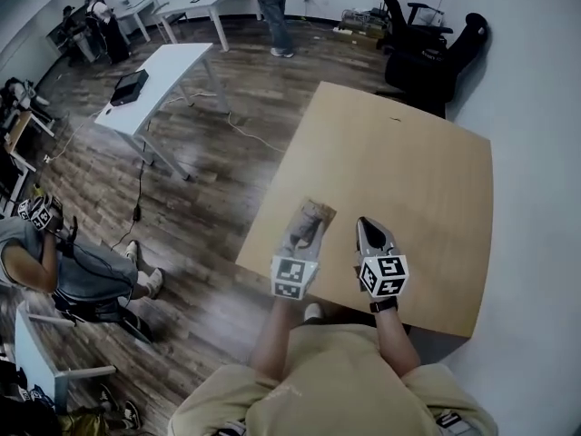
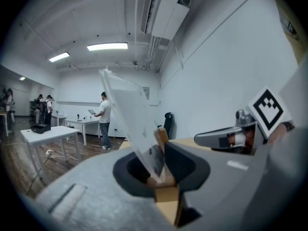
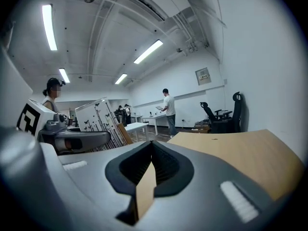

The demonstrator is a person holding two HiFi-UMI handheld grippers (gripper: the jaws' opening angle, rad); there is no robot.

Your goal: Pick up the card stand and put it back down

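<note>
The card stand (image 1: 314, 214) is a clear sheet over a printed card in a small wooden base. My left gripper (image 1: 307, 227) is shut on it near the light wooden table's (image 1: 408, 171) front left edge. In the left gripper view the clear sheet (image 2: 126, 113) leans left, and the wooden base (image 2: 161, 139) sits clamped between the dark pads of the left gripper (image 2: 161, 170). My right gripper (image 1: 368, 227) hovers just to the right, shut and empty. In its own view the right gripper (image 3: 151, 152) is shut, with the card stand (image 3: 98, 121) at left.
A white table (image 1: 150, 80) with a black case stands on the wood floor at far left. Black office chairs (image 1: 427, 48) sit beyond the table's far corner. A person (image 1: 272, 7) stands at the back. Another person (image 1: 64, 266) sits at left.
</note>
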